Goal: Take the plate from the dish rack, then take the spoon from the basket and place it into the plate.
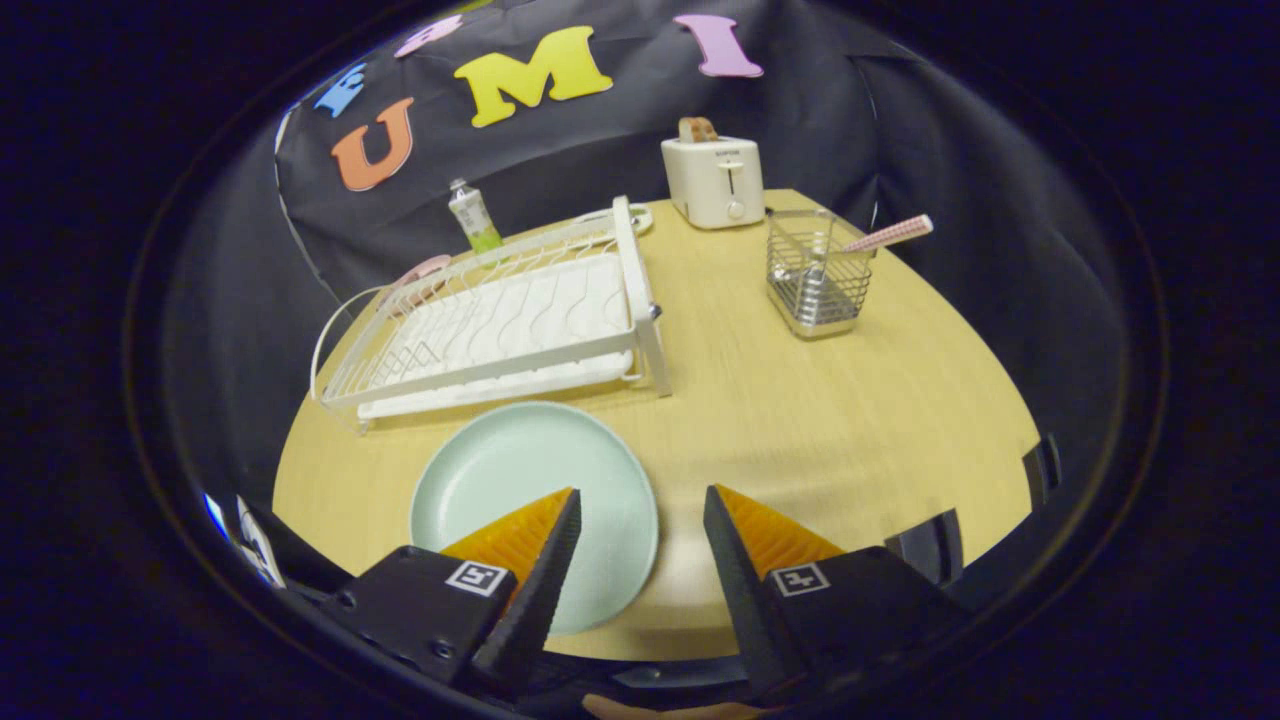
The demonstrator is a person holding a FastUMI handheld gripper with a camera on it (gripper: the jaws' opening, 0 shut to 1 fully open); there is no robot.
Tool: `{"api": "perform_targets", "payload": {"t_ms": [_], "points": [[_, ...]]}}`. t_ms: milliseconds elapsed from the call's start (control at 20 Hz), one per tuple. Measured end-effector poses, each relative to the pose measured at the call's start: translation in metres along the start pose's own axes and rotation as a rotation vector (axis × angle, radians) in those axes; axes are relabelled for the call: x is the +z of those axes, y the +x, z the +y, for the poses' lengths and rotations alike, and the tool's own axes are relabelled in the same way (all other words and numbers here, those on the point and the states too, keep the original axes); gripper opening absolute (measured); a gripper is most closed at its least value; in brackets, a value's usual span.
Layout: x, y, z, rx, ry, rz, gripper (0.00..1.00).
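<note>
The gripper (pixel 640 505) hangs low over the wooden surface (pixel 850 420) with its fingers (pixel 540 530) spread wide and gripping nothing. The pale green plate (pixel 520 480) lies flat on the surface just ahead of them; one finger overlaps its near edge, the other stands over bare wood beside it. Just beyond the plate sits the white dish rack (pixel 500 325) (wire frame over a ribbed tray), with a pinkish item (pixel 420 270) at its far end that I cannot make out. Farther off, well apart from the rack, stands the wire basket (pixel 815 275), and the spoon (pixel 890 234) leans out of it, pink handle up. Farthest back are a small bottle (pixel 473 215) and a white toaster (pixel 713 178) holding toast
</note>
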State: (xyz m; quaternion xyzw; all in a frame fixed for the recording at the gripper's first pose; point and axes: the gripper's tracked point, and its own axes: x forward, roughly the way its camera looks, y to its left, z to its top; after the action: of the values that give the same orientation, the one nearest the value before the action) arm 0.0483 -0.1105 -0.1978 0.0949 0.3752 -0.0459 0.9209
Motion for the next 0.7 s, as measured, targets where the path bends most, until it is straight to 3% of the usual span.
{"api": "perform_targets", "payload": {"t_ms": [150, 200, 300, 450, 700], "points": [[0.024, -0.009, -0.024, -0.064, -0.093, -0.157, 0.84], [0.032, -0.011, -0.026, -0.037, -0.109, -0.204, 0.96], [0.044, -0.007, -0.038, -0.006, -0.116, -0.258, 0.99], [0.059, 0.002, -0.073, -0.049, -0.123, -0.291, 1.0], [0.093, 0.003, -0.114, -0.04, -0.032, -0.446, 1.0]]}}
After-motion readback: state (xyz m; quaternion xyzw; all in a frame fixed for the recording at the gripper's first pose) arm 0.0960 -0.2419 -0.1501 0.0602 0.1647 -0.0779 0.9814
